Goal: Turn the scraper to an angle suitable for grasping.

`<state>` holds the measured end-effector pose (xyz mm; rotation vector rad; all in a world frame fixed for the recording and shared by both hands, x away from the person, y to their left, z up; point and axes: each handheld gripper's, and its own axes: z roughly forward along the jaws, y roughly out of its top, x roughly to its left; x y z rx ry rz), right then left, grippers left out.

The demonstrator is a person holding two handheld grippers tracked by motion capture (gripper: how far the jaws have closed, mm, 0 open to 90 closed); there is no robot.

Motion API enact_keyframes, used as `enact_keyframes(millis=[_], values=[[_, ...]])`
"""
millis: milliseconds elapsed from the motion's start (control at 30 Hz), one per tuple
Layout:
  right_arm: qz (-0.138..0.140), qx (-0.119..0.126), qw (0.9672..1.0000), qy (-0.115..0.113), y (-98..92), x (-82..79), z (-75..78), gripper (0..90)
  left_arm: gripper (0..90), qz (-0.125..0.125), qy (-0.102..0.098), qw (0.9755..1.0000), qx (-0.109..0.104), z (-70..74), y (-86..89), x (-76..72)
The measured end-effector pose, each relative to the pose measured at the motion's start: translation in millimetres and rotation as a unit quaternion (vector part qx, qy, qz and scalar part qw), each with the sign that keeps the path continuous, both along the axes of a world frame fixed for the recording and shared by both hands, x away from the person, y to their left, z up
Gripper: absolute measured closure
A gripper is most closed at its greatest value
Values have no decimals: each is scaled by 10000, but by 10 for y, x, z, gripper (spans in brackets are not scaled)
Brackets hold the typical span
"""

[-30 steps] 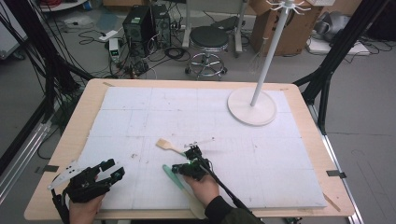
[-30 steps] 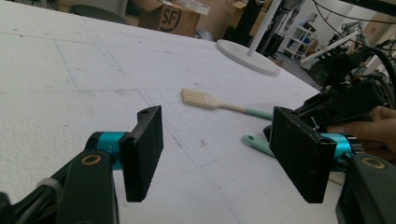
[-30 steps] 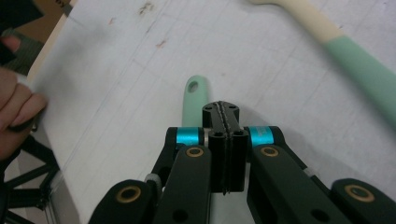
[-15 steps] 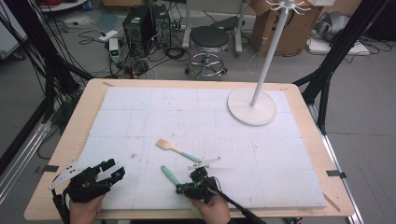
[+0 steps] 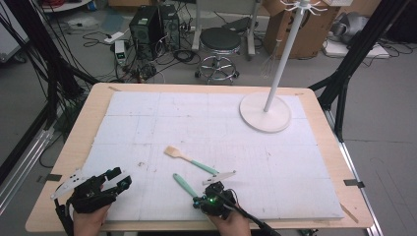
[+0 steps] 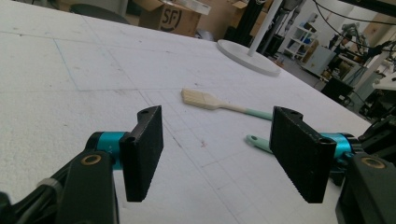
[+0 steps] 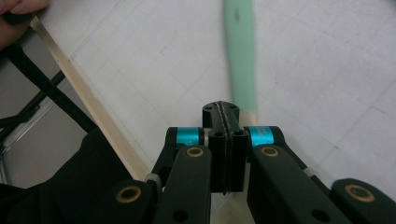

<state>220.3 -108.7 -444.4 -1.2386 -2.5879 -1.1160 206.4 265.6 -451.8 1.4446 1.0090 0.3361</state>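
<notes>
The light wooden table carries a white foam sheet over most of its top; all places below are given from this sheet. The floor beyond its far edge holds a round grey stool, black computer cases, loose cables and a cardboard box.

On the sheet's far right part stands a white coat stand with a round flat base and a thin upright pole. It is well apart from both grippers and blocks nothing.

Near the sheet's near-middle lies a wooden-headed spatula with a mint-green handle, flat, its head towards the far left. Just beside it, nearer the near edge, lies a second mint-green handled utensil, also flat; its near end runs up to the right gripper and its working end is hidden there. In the left gripper view both show: the spatula and the green handle, free of the jaws.

The left gripper rests at the sheet's near left corner; its jaws stand apart with nothing between them.

The right gripper sits at the sheet's near edge, in the middle, jaws pressed together on nothing. In its own view the blurred green handle lies just beyond the jaw tips; whether it touches them cannot be told.
</notes>
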Motion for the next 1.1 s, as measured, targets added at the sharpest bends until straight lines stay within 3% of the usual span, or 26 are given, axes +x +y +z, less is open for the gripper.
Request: enact_keyframes(millis=[133, 333, 667, 933, 1100], values=[[23, -133, 9999, -90, -49, 16, 16, 900, 357, -8, 3, 10000, -3, -1, 1, 3], [-117, -129, 9998, -126, -170, 129, 14, 900, 357, -2, 6, 10000, -9, -1, 1, 1], [67, -163, 9998, 81, -283, 247, 33, 900, 357, -2, 10, 10000, 2, 0, 3, 1], [95, -411, 9991, 52, -424, 188, 75, 900, 357, 13, 15, 10000, -5, -1, 6, 0], [27, -336, 9994, 80, -510, 108, 63, 900, 357, -6, 11, 10000, 20, 1, -9, 5]])
